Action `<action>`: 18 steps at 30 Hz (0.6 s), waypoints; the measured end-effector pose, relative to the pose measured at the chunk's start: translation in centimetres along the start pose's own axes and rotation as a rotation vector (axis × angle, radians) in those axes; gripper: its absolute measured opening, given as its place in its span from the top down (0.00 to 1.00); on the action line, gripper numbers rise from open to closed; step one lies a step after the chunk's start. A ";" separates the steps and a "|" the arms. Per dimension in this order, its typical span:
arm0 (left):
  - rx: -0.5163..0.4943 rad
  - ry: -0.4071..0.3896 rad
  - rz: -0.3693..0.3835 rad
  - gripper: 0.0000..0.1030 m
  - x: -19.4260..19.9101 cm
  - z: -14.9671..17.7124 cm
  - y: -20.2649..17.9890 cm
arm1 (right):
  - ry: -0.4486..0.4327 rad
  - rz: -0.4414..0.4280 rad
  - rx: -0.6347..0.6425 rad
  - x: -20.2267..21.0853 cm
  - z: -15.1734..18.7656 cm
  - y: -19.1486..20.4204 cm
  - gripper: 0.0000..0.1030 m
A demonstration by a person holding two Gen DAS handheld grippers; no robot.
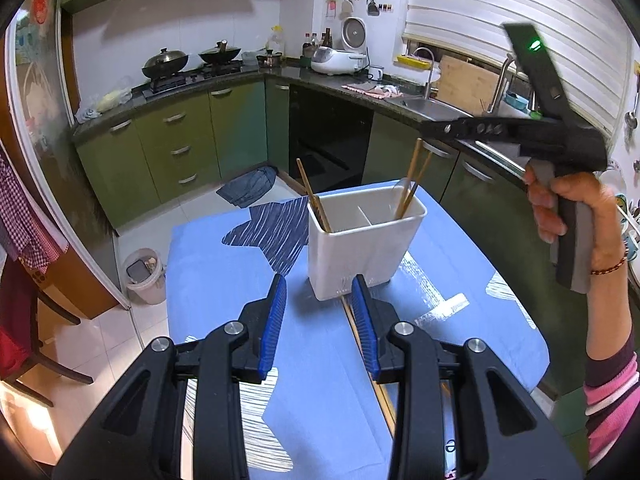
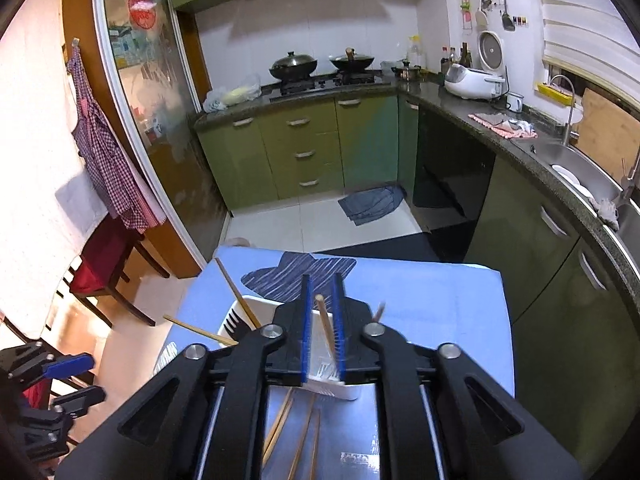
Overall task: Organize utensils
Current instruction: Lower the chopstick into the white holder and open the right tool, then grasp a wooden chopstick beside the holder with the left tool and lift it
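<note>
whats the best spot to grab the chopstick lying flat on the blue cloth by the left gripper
Probably the chopstick is best taken on the bare stretch of shaft just short of the white utensil holder, coming straight down from above. It lies flat on the blue cloth, running lengthwise beside the left gripper, whose open jaws would need to straddle the thin shaft crosswise; its near part is hidden under the gripper.
</note>
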State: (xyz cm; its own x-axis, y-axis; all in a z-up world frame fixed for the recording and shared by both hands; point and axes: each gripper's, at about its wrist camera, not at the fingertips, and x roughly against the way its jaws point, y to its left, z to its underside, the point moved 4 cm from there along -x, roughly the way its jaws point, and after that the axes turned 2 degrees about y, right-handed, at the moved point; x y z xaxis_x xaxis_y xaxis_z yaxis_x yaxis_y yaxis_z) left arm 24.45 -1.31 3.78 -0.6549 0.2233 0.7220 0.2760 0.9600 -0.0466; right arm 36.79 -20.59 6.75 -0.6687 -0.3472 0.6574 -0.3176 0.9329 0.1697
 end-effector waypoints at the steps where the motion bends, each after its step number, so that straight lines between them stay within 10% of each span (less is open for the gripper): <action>1: -0.004 0.004 -0.001 0.65 -0.2 0.1 -0.1 | -0.010 -0.008 0.000 0.7 0.2 -0.1 0.85; 8: -0.023 0.072 0.011 0.64 -3.8 1.4 -2.1 | -0.025 -0.038 0.014 6.2 5.7 -0.9 0.74; 18: -0.012 0.286 -0.013 0.64 -14.1 5.7 -4.8 | 0.170 0.022 -0.111 2.5 18.4 -7.9 0.74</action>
State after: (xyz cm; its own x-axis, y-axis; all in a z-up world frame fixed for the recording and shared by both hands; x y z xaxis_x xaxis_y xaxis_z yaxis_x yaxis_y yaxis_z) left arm 28.30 -8.13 -10.08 -0.4339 0.1525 0.8880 0.2786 0.9600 -0.0288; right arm 25.24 -30.60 -6.48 -0.5483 -0.3140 0.7751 -0.2216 0.9482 0.2275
